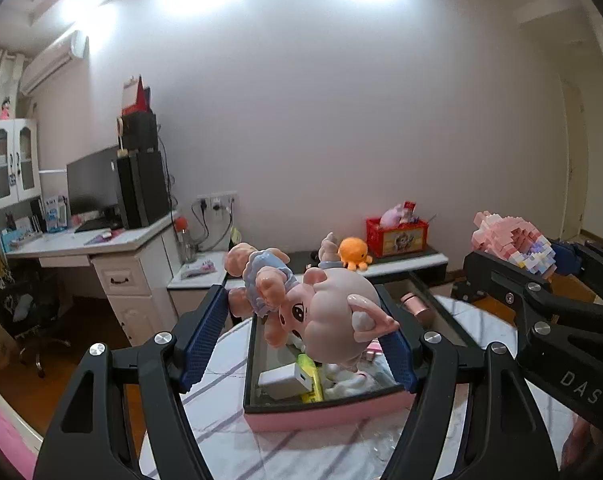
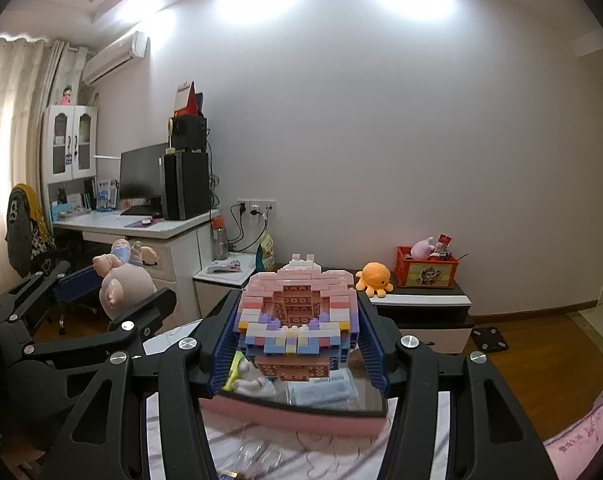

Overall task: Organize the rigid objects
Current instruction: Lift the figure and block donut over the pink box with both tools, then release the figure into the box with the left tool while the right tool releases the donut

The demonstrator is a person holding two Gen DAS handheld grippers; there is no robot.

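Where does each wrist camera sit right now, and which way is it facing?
Left wrist: rides the left gripper, facing the far wall over the pink box; its fingers clamp a pig figurine; right gripper at right.
Right wrist: rides the right gripper, same heading, clamping a brick model; left gripper at left.
Shared: box, orange octopus plush, desk.

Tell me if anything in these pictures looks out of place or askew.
The pink pig figurine in the left gripper hangs tipped over, head down and legs up, above the pink-rimmed tray. The brick model sits level in the right gripper. Nothing looks spilled or broken.
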